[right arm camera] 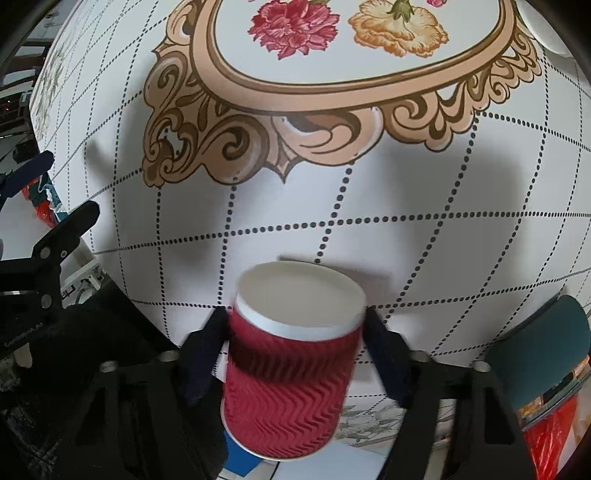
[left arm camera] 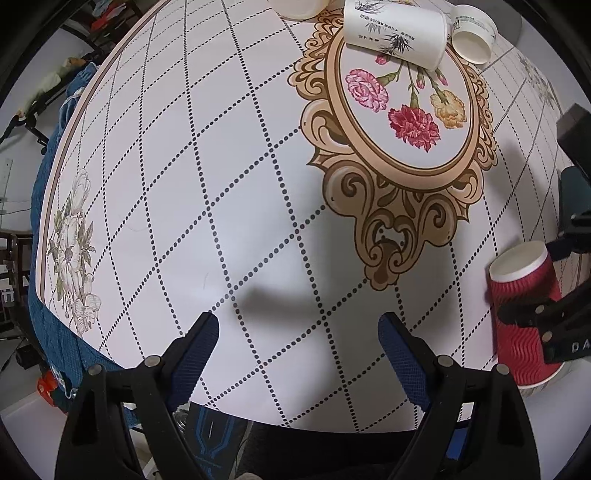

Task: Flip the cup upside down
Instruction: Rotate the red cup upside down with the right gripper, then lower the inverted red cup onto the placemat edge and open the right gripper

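A red ribbed paper cup [right arm camera: 288, 373] with a white rim sits between the fingers of my right gripper [right arm camera: 295, 325], which is shut on it near its upper end; the image is slightly blurred. In the left wrist view the same red cup [left arm camera: 524, 314] stands at the right edge near the table's front, with the right gripper [left arm camera: 532, 317] clamped on it. My left gripper [left arm camera: 299, 332] is open and empty, hovering over the white tablecloth [left arm camera: 221, 184] near the front edge.
A white printed paper cup [left arm camera: 395, 33] lies on its side on the flower medallion at the back, with a second white cup [left arm camera: 472, 33] lying beside it. A cream-coloured container [left arm camera: 299, 7] is at the back edge. A teal chair [right arm camera: 535, 358] stands right of the table.
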`<state>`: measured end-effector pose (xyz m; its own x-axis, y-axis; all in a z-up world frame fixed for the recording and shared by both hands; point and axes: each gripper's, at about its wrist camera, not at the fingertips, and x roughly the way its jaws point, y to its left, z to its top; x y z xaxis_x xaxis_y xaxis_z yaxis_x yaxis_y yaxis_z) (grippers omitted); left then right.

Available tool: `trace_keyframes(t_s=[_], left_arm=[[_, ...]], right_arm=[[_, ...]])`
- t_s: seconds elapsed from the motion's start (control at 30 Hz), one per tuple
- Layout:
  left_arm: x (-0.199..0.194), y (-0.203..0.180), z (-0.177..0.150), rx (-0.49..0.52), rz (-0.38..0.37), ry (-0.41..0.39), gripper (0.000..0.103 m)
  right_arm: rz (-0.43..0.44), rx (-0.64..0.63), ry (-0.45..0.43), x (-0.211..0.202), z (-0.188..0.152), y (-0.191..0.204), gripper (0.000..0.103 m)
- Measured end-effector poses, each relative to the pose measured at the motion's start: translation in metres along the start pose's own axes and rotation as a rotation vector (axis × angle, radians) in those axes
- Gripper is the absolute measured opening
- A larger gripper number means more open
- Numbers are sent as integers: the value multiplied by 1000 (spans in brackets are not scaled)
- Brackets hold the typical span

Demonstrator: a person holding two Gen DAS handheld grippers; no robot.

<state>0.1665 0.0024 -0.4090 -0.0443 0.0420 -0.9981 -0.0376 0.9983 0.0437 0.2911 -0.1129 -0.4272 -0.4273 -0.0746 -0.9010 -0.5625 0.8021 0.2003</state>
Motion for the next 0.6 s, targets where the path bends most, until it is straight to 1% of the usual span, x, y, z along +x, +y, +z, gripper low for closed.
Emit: trace_keyframes(t_s=[0.13, 0.27, 0.37, 0.5, 0.53, 0.6], left_arm=[[-4, 0, 6, -7, -2, -3, 88], [-10, 3, 11, -10, -1, -8, 88], [-13, 5, 14, -16, 0, -10, 88], [-19, 7, 18, -19, 4, -15, 88], [-21, 8, 19, -19, 6, -18, 88], [-25, 9, 21, -22, 8, -21, 88]], right_arm=[[-8, -9, -27, -2, -14, 5, 72], [15, 7, -99, -16, -25, 5, 72], [31, 23, -178, -34, -31, 2, 71], [43, 46, -308, -56, -44, 0, 71], [42, 56, -343, -68, -50, -2, 71], [36, 95, -445, -90, -58, 3, 71]])
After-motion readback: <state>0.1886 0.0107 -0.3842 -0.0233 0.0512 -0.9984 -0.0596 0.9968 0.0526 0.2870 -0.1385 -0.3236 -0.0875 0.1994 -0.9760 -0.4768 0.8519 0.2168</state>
